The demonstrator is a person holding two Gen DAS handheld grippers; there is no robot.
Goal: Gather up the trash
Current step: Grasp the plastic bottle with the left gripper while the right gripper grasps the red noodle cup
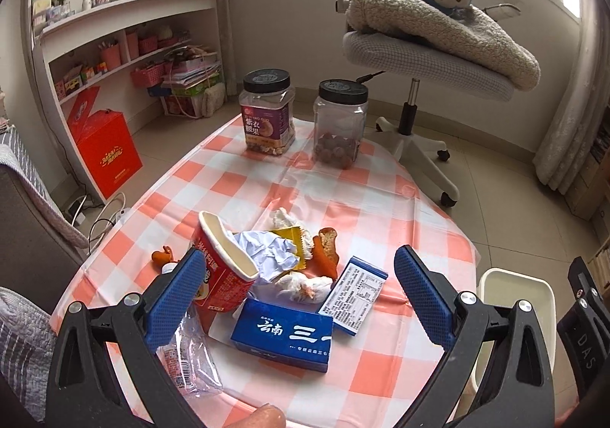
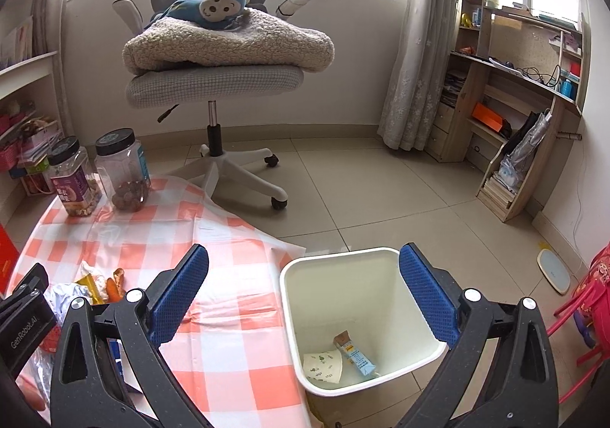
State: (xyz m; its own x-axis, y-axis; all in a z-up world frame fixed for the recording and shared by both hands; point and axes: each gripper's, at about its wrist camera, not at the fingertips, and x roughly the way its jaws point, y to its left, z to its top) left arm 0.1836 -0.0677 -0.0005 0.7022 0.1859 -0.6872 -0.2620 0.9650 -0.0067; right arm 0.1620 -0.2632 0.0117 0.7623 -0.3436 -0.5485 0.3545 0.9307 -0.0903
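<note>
My left gripper (image 1: pixel 301 298) is open above a trash pile on the checked table (image 1: pixel 381 363). The pile holds a tipped red instant-noodle cup (image 1: pixel 223 271), crumpled paper (image 1: pixel 272 254), a yellow wrapper (image 1: pixel 293 239), orange peel (image 1: pixel 326 250), used tissues (image 1: pixel 305 285), a big blue box (image 1: pixel 284 336), a smaller blue box (image 1: pixel 354 294) and a clear plastic wrapper (image 1: pixel 190 355). My right gripper (image 2: pixel 305 298) is open and empty above the white trash bin (image 2: pixel 297 313). The bin holds a paper cup (image 2: pixel 324 367) and a small blue carton (image 2: pixel 354 353). It also shows in the left wrist view (image 1: pixel 514 298).
Two black-lidded jars (image 1: pixel 268 111) (image 1: pixel 339 124) stand at the table's far end. A grey office chair (image 2: pixel 213 81) with a blanket and toy monkey stands beyond. A red box (image 1: pixel 103 153) and shelves are left; a wooden shelf (image 2: pixel 514 115) and red stool (image 2: pixel 583 309) are right.
</note>
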